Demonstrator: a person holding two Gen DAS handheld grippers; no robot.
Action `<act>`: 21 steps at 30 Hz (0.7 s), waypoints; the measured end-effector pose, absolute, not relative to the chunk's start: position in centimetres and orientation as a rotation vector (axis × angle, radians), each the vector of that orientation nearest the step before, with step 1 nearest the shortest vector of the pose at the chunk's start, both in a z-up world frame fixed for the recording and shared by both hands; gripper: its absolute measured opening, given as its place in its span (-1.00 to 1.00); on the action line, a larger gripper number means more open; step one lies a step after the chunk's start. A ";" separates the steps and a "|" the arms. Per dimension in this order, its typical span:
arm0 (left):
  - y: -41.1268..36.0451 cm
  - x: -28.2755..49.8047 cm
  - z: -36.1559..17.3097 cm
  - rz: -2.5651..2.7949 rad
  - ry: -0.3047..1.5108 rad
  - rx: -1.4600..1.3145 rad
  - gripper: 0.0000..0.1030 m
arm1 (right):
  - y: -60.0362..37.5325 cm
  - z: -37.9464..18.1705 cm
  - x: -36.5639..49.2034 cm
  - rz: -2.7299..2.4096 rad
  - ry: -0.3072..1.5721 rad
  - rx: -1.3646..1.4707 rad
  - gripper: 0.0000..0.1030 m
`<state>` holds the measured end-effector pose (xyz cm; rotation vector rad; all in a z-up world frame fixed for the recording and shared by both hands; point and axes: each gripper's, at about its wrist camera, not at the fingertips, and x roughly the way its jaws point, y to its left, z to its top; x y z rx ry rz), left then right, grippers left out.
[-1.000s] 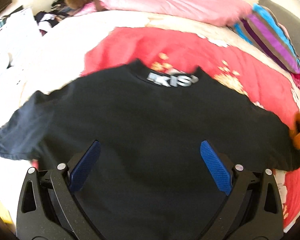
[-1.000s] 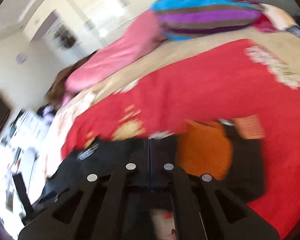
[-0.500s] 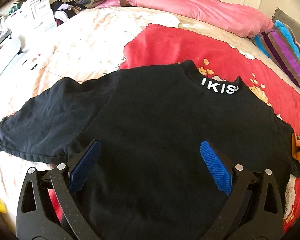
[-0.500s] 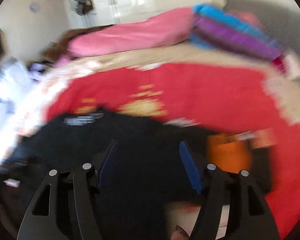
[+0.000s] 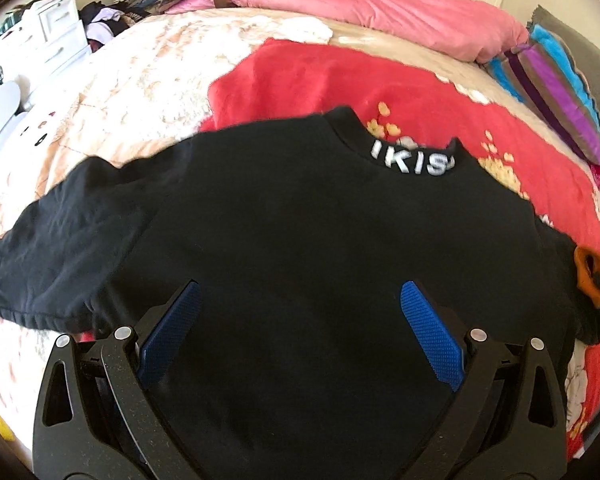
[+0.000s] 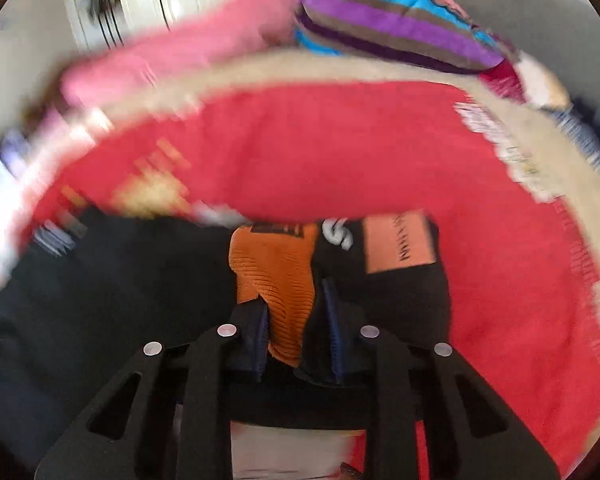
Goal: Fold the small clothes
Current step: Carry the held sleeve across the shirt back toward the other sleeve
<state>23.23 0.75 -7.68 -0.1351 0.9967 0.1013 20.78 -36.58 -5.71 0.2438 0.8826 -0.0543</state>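
A black T-shirt with white lettering on its collar lies spread flat on a red blanket. My left gripper hovers open over the shirt's lower body, with nothing between its blue pads. The right sleeve end carries an orange patch. In the right wrist view, which is blurred, my right gripper is closing its jaws on that sleeve, and the orange patch and black cloth fill the narrow gap between the pads. The shirt's left sleeve lies stretched out flat.
A long pink pillow and a striped cushion lie along the far side of the bed. White drawers and a heap of clothes stand beyond the bed's left edge. The pale bedspread stretches out left of the red blanket.
The right gripper opened, dropped toward the sleeve end and has narrowed around the orange patch. The left gripper stayed open and shifted slightly over the shirt.
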 end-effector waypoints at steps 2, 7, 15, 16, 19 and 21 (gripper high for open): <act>1.6 23.4 -7.1 0.107 0.983 -0.146 0.82 | -35.0 -3.6 20.6 0.062 0.827 0.342 -0.55; 4.6 23.6 -5.7 0.138 0.953 -0.226 0.82 | -27.1 -1.9 21.6 0.269 0.821 0.325 -0.55; 7.1 23.8 -5.2 0.157 0.939 -0.277 0.82 | -15.7 -6.3 23.8 0.372 0.944 0.254 -0.39; 7.1 23.9 -5.4 0.152 0.944 -0.283 0.82 | -15.1 -6.4 23.6 0.372 0.950 0.246 -0.29; 6.8 24.2 -6.1 0.113 0.970 -0.321 0.82 | -15.1 -6.0 22.8 0.394 0.941 0.212 -0.07; 6.4 24.3 -6.6 0.076 0.985 -0.352 0.82 | -16.9 -4.9 21.6 0.395 0.905 0.215 0.10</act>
